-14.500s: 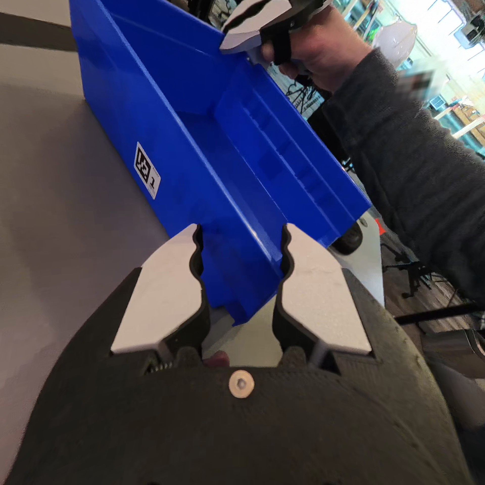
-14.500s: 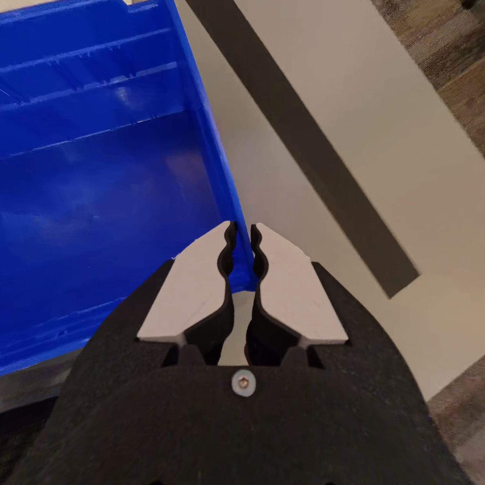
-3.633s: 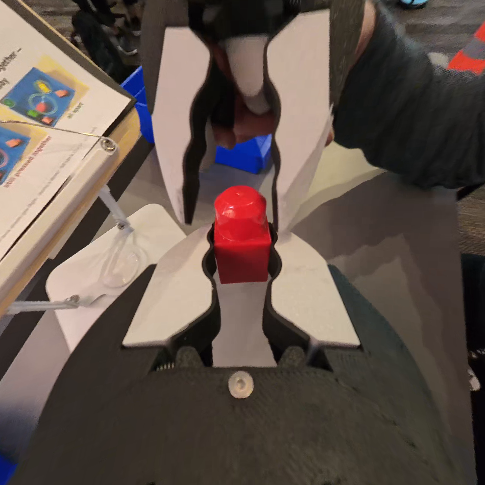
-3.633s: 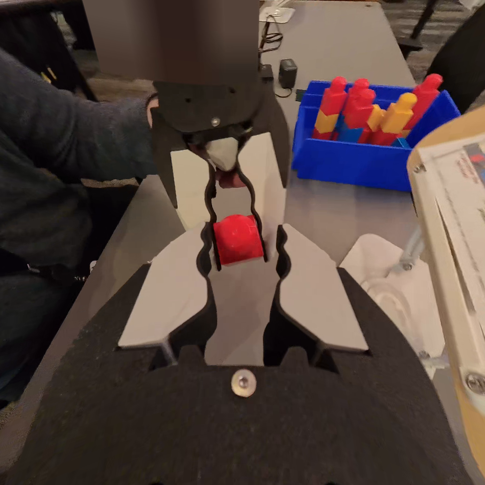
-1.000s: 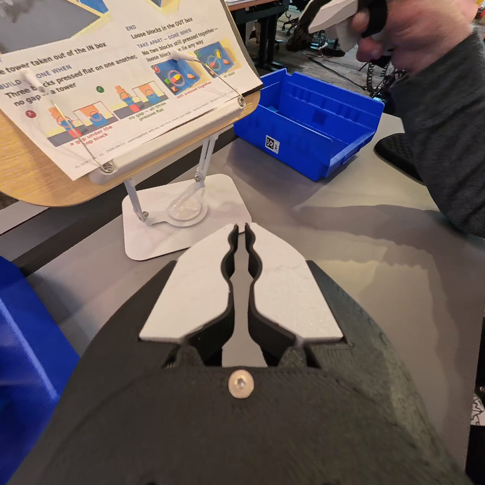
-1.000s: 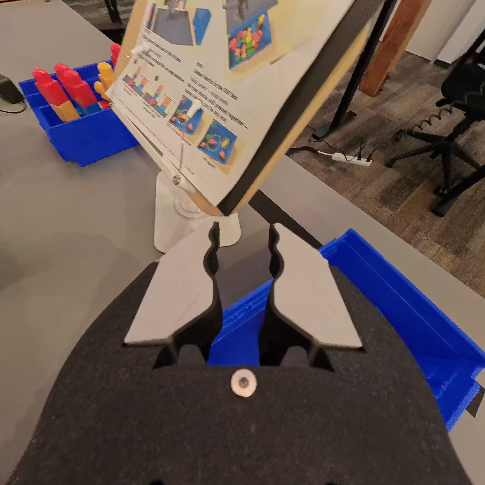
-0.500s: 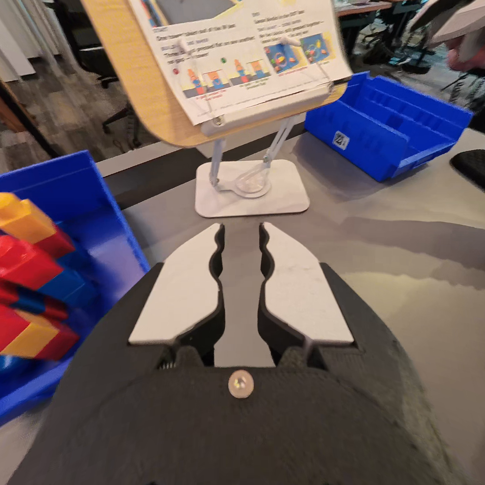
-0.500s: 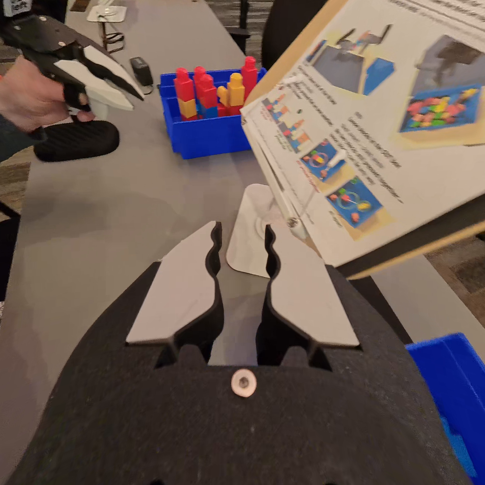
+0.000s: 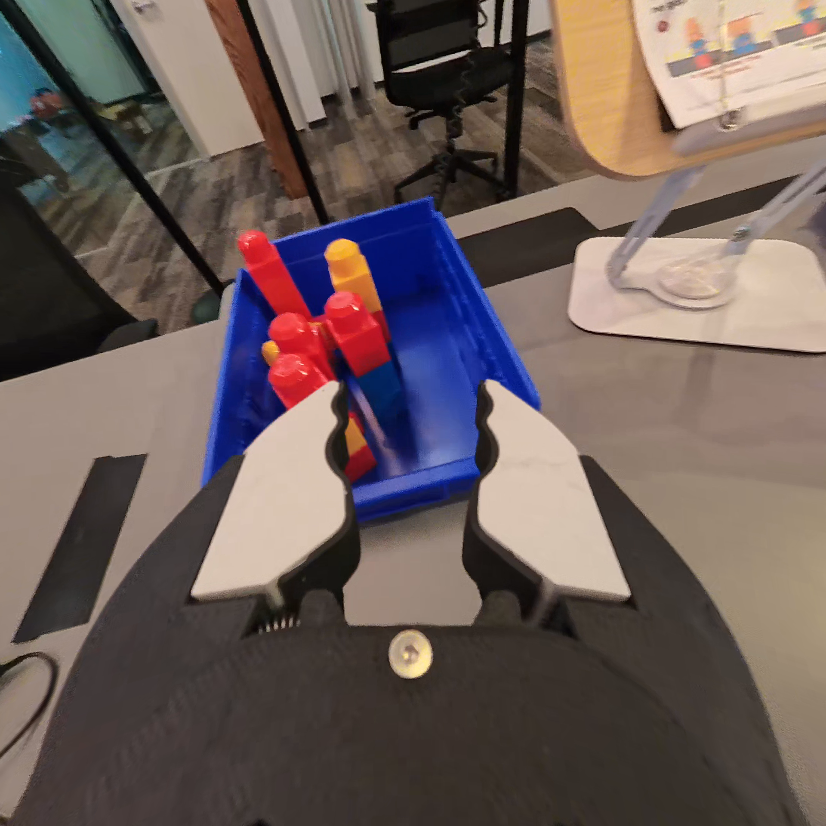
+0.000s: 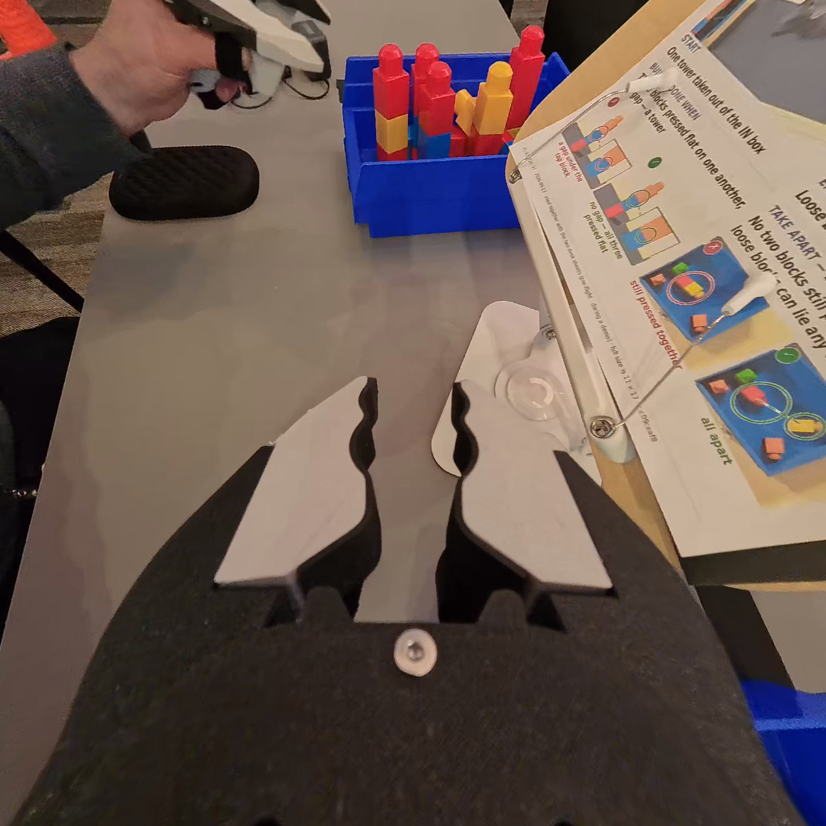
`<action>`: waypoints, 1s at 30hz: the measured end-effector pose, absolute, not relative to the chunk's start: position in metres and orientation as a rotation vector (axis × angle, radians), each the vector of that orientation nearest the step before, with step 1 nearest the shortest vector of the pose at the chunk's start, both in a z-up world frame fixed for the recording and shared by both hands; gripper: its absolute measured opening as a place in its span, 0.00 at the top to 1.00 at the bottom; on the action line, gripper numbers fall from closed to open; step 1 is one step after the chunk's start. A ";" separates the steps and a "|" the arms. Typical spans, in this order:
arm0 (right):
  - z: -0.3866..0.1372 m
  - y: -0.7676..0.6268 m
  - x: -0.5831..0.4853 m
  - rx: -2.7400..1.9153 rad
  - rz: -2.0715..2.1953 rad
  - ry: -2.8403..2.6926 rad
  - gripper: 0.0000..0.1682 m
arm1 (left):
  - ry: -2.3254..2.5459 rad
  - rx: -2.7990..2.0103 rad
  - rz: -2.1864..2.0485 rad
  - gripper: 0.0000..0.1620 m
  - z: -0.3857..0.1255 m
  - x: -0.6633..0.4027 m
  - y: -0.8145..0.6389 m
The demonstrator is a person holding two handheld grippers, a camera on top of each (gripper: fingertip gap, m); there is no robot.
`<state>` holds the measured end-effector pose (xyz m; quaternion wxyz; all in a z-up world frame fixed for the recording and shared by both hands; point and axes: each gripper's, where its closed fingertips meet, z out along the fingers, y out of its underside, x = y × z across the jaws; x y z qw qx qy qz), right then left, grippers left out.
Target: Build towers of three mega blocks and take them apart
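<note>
A blue bin (image 9: 451, 489) holds several upright towers of red, yellow and blue mega blocks (image 9: 357, 339). My left gripper (image 9: 409, 393) is open and empty, just above the bin's near end, with its left finger beside the towers. In the right wrist view the same bin (image 10: 438, 192) with its towers (image 10: 436, 103) stands at the far side of the grey table. My right gripper (image 10: 413, 395) is open and empty, low over the table's middle. The left gripper (image 10: 286, 35) shows there too, held in a hand at the top left.
A wooden board with an instruction sheet (image 10: 715, 268) on a white stand base (image 10: 487, 353) stands to the right of my right gripper. The stand base also shows in the left wrist view (image 9: 697, 290). A black pad (image 10: 183, 181) lies left. Another blue bin's corner (image 10: 786, 733) is at lower right. My right fingertips sit around 40 cm from my left ones.
My left gripper has swung left to the bin of towers and opened wider. My right gripper has opened a little wider and stays over the table.
</note>
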<state>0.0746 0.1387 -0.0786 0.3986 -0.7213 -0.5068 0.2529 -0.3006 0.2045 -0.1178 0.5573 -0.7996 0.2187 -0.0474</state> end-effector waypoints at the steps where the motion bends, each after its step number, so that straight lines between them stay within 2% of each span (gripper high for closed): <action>1: -0.079 0.139 0.074 -1.826 0.643 -1.284 0.81 | 0.493 -1.887 -0.083 0.66 -0.117 -0.308 0.211; 5: -0.080 0.140 0.073 -1.832 0.647 -1.282 0.81 | 0.325 -1.975 -0.057 0.56 -0.133 -0.333 0.239; 11: -0.081 0.140 0.073 -1.833 0.639 -1.288 0.81 | 0.157 -2.077 -0.055 0.52 -0.176 -0.343 0.268; 20: -0.077 0.142 0.079 -1.827 0.643 -1.270 0.81 | 0.113 -2.130 -0.005 0.62 -0.199 -0.347 0.290; 24: -0.076 0.142 0.080 -1.826 0.644 -1.264 0.81 | 0.101 -2.130 -0.015 0.75 -0.201 -0.350 0.292; 30: -0.075 0.140 0.078 -1.820 0.646 -1.272 0.81 | 0.133 -2.107 -0.037 0.76 -0.194 -0.351 0.285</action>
